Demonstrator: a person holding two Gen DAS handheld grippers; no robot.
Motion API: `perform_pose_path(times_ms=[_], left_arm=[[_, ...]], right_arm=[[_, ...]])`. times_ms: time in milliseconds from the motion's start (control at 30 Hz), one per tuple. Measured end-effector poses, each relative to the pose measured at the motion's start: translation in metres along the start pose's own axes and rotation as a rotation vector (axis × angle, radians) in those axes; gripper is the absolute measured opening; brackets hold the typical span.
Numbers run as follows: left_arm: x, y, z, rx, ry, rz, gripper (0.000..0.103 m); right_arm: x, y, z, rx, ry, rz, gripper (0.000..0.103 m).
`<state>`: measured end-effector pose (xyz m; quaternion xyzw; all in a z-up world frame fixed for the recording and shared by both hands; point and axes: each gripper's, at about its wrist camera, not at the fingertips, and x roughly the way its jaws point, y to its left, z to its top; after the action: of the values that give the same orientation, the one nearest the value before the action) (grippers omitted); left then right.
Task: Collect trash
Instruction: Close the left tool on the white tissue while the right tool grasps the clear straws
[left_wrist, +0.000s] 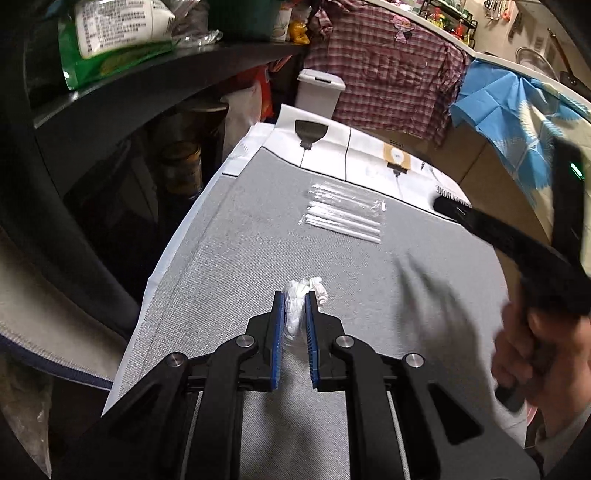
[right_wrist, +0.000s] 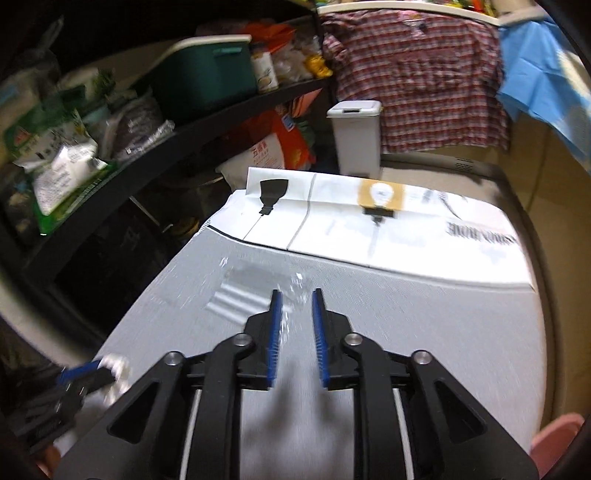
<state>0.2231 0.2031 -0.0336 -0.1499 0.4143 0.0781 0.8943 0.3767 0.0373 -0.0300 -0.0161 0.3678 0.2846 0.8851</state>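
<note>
My left gripper (left_wrist: 294, 297) is shut on a crumpled white tissue (left_wrist: 295, 314) just above the grey cloth-covered table (left_wrist: 229, 280); the tissue also shows in the right wrist view (right_wrist: 116, 367). A clear plastic wrapper (left_wrist: 345, 214) with white stripes lies flat further back on the table. In the right wrist view my right gripper (right_wrist: 297, 297) is open and empty, its fingertips right over the near edge of that wrapper (right_wrist: 243, 291). A white lidded trash bin (right_wrist: 356, 136) stands beyond the table's far end; it also shows in the left wrist view (left_wrist: 319, 92).
A white paper bag (right_wrist: 369, 225) with printed lamps lies across the table's far end. Dark shelves (right_wrist: 207, 122) with food packets and a green box run along the left. A plaid shirt (right_wrist: 413, 74) and blue cloth (right_wrist: 535, 66) hang behind.
</note>
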Motion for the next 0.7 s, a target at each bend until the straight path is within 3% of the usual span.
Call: perform_pose_path(times_ms=[67,333,600,700], left_arm=[[0.003,0.0,-0.001,0.002,0.007,-0.006,0.011],[0.007,0.0,0.003,0.004,0.008,-0.024,0.011],[0.011,0.003,0.002,-0.004,0.025,-0.02,0.011],[0.011,0.002,0.003,-0.004,0.021,-0.017,0.011]], right_arm=[[0.023,0.005,0.009,-0.043,0.021,-0.004,0.04],[0.085,0.007,0.022,-0.169,0.117,0.022,0.047],[0.094,0.012,0.015,-0.262,0.166,0.08,0.048],[0.088,0.016,0.008,-0.286,0.161,0.091,0.037]])
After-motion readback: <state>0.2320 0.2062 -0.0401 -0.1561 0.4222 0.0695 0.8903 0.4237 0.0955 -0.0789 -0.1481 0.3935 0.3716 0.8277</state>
